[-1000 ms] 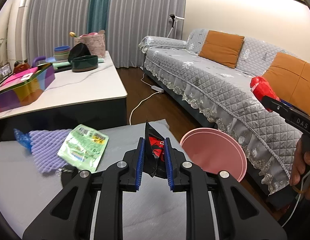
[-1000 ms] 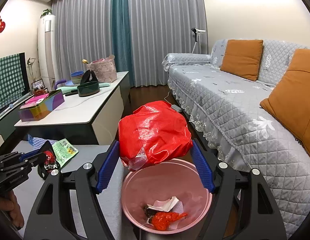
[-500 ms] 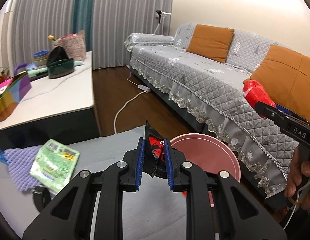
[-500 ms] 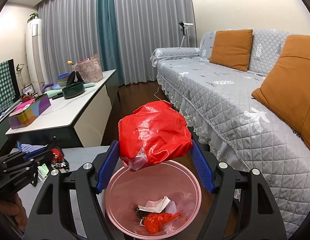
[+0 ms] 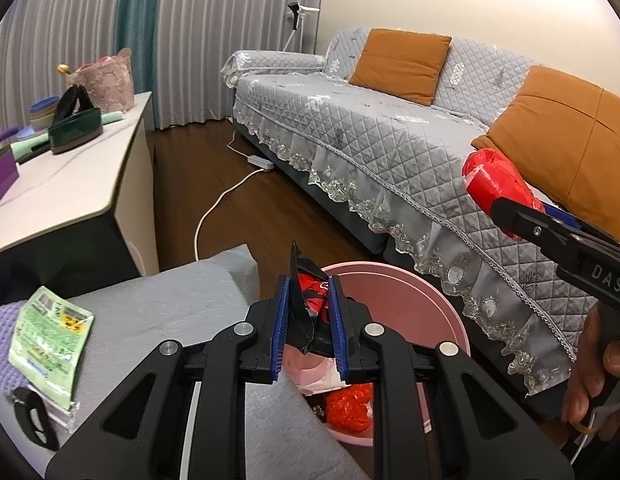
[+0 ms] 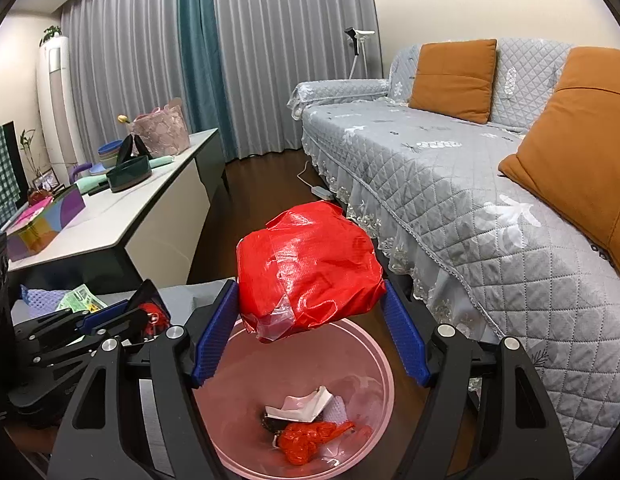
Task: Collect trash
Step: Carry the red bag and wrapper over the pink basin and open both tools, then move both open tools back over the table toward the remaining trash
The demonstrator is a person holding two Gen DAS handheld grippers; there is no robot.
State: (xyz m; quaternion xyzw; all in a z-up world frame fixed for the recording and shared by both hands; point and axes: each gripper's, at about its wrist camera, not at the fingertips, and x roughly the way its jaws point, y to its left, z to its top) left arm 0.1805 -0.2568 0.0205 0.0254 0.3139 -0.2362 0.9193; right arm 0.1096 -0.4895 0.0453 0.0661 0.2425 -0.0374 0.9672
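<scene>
The round pink plastic bin (image 6: 380, 364) stands on the dark wood floor between the grey cloth-covered surface (image 5: 157, 312) and the grey quilted sofa (image 5: 390, 128). Inside it lie a crumpled red plastic scrap (image 6: 305, 438), a torn white piece of card or paper (image 6: 301, 404) and some thin white wrapping beneath them. The left gripper (image 5: 307, 316) has its blue pads drawn close together and clamped on a crumpled black and red foil wrapper (image 5: 305, 300), which stands up between them at the near rim of the bin. The right gripper (image 6: 310, 316) stands wide, its blue pads pressed against either side of a bulging crumpled red plastic bag (image 6: 310, 268) held directly above the bin's mouth; a hand (image 5: 594, 376) grips its handle at the edge of the left view. On the grey surface a flat green printed packet (image 5: 49, 336) lies over a purple foam net (image 5: 1, 344). Compared with a second ago, the left view has swung toward the bin: the bin's inside and the red scrap now show past the fingers, where before only its outer rim appeared, and the green packet has slid to the picture's left edge. In the right view the bin sits more fully beneath the red bag, and the grip on both pieces is unchanged.
</scene>
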